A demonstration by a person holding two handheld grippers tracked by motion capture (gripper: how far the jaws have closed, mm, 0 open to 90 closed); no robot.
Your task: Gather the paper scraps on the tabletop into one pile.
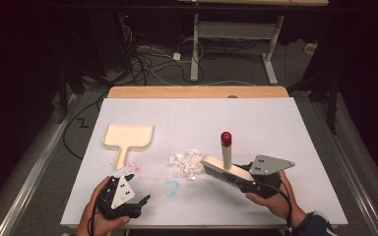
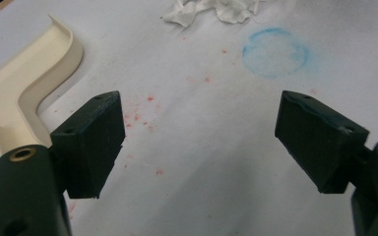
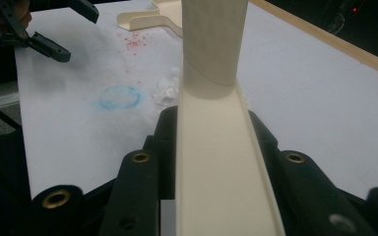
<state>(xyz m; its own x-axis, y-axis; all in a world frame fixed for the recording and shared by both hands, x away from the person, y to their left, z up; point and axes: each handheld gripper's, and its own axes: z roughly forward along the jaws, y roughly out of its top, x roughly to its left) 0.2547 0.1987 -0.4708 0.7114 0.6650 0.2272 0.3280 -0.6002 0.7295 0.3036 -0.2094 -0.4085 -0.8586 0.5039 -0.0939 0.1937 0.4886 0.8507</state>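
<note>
In the right gripper view the brush (image 3: 216,147) runs off the top and bottom edges, so its bristles and red-capped handle tip are out of frame, and it covers the gap between the right gripper (image 3: 211,162) jaws. In the left gripper view the dustpan (image 2: 19,93) is cut by the left edge, showing just one raised corner and part of its handle, and the pile of white paper scraps (image 2: 211,11) is clipped by the top edge. In the high view the bench (image 1: 285,123) hides its own legs, and the room around it is too dark to make out.
</note>
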